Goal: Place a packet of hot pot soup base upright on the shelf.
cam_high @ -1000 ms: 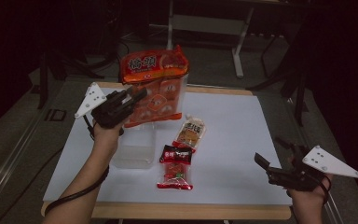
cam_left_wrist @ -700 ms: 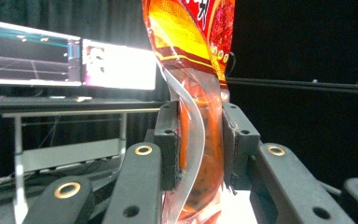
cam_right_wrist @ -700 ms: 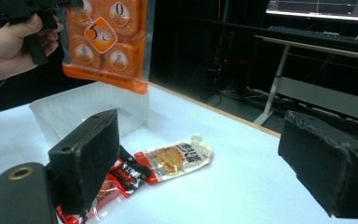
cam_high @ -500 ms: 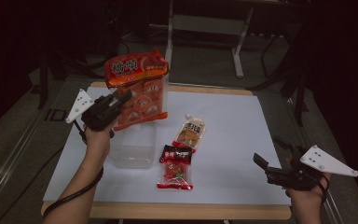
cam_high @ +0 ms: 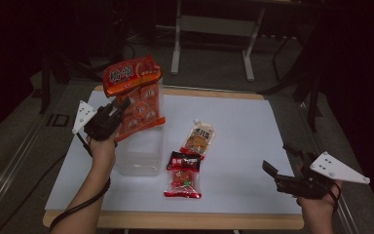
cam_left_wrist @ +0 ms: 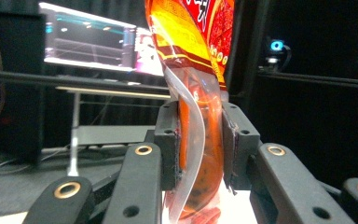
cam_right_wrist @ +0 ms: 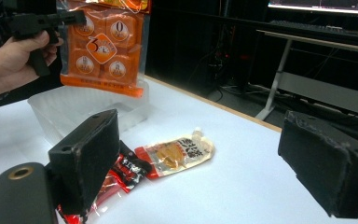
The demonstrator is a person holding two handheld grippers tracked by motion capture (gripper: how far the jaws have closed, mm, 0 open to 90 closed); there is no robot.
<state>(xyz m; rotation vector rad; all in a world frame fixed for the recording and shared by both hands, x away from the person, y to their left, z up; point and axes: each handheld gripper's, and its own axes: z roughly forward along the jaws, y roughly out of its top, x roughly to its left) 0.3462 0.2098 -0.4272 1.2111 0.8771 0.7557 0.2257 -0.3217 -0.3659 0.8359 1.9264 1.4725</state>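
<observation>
Orange snack bag (cam_high: 135, 95), light, crinkly and slippery, hangs clamped at its side edge in the left gripper (cam_high: 118, 108) above the clear tub (cam_high: 140, 155); right gripper (cam_high: 286, 163) waits, jaws apart.

Left claw (cam_high: 119, 108) raised, clamped; right claw (cam_high: 277, 171) gaping.

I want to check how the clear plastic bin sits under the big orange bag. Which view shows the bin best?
The right gripper view: the clear bin shows its rim and walls, with the orange bag hanging just above it. In the high view the bin is pale against the table and partly covered by the bag.
</observation>
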